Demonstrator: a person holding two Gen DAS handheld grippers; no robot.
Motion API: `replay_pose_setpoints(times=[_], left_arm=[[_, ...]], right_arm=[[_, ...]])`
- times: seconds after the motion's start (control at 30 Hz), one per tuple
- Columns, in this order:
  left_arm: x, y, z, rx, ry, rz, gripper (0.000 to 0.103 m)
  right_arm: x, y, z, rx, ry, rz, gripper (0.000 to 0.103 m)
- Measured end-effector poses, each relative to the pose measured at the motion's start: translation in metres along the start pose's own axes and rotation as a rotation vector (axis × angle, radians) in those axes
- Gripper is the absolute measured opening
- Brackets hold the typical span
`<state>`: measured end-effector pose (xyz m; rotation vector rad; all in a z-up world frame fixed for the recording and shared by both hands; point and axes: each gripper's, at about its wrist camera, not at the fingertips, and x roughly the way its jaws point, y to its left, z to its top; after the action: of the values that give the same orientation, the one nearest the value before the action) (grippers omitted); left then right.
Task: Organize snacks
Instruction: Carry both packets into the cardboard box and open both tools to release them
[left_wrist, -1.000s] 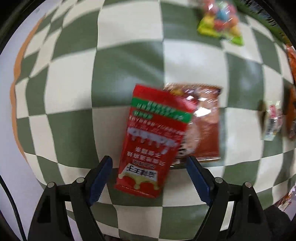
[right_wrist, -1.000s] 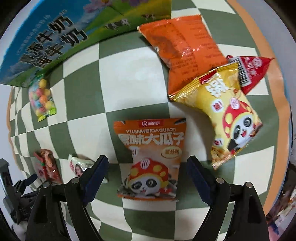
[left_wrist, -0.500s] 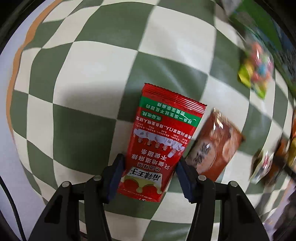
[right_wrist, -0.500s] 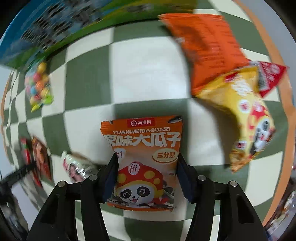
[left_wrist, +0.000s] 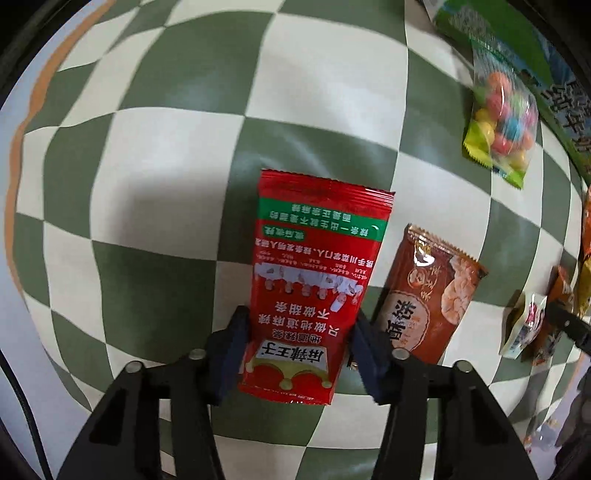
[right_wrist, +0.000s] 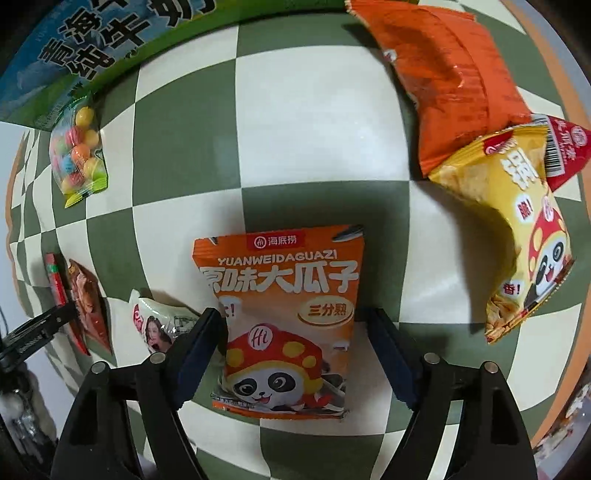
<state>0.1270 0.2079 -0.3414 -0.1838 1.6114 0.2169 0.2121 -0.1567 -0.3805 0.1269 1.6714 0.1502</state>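
Observation:
My left gripper (left_wrist: 297, 341) is shut on a red snack packet (left_wrist: 314, 273) with a green band, held above the checkered cloth. A brown snack packet (left_wrist: 428, 291) lies just to its right. My right gripper (right_wrist: 291, 336) is shut on an orange sunflower-seed packet (right_wrist: 284, 310) with a panda on it. In the right wrist view the left gripper's arm (right_wrist: 33, 328) and the red packet (right_wrist: 55, 280) show edge-on at the far left.
A bag of coloured candy balls (left_wrist: 498, 118) (right_wrist: 77, 147) lies near a blue-green milk box (right_wrist: 92, 40). A small white packet (right_wrist: 159, 321) lies left of my right gripper. Orange (right_wrist: 447, 77), yellow (right_wrist: 517, 221) and red (right_wrist: 565, 147) bags are piled at right by the cloth's orange edge (right_wrist: 576, 332).
Both grippers went from open around their packets to shut on them. The red packet has moved left, clear of the brown one. The orange packet is lifted off the cloth.

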Motion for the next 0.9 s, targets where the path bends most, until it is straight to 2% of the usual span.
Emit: replay_pose_setpoints(times=[0.03, 0.1, 0.33, 0.4, 0.57, 0.7, 0.8, 0.9], left_arm=[[-0.002, 0.001, -0.002, -0.008, -0.008, 0.002, 0.045], [-0.006, 0.005, -0.006, -0.029, -0.026, 0.007, 0.045], [-0.039, 0.0, -0.018, -0.057, -0.063, -0.018, 0.044], [-0.051, -0.01, -0.033, -0.063, -0.083, -0.05, 0.044], [-0.107, -0.032, -0.034, -0.032, -0.161, -0.143, 0.044], [-0.164, -0.068, -0.01, 0.031, -0.229, -0.246, 0.044], [-0.195, -0.111, 0.025, 0.091, -0.268, -0.302, 0.044], [-0.221, -0.149, 0.066, 0.136, -0.285, -0.317, 0.044]], right_arm=[[-0.001, 0.0, -0.005, -0.002, -0.017, -0.016, 0.067], [-0.007, -0.001, -0.018, -0.006, -0.045, -0.012, 0.059], [-0.032, -0.011, -0.021, 0.014, -0.082, 0.021, 0.055], [-0.046, -0.009, -0.03, 0.017, -0.097, 0.045, 0.055], [-0.095, -0.01, -0.031, 0.014, -0.149, 0.121, 0.055], [-0.152, -0.002, -0.024, -0.001, -0.224, 0.201, 0.055], [-0.198, 0.004, -0.013, -0.022, -0.295, 0.249, 0.055], [-0.239, 0.014, 0.008, -0.034, -0.362, 0.285, 0.055]])
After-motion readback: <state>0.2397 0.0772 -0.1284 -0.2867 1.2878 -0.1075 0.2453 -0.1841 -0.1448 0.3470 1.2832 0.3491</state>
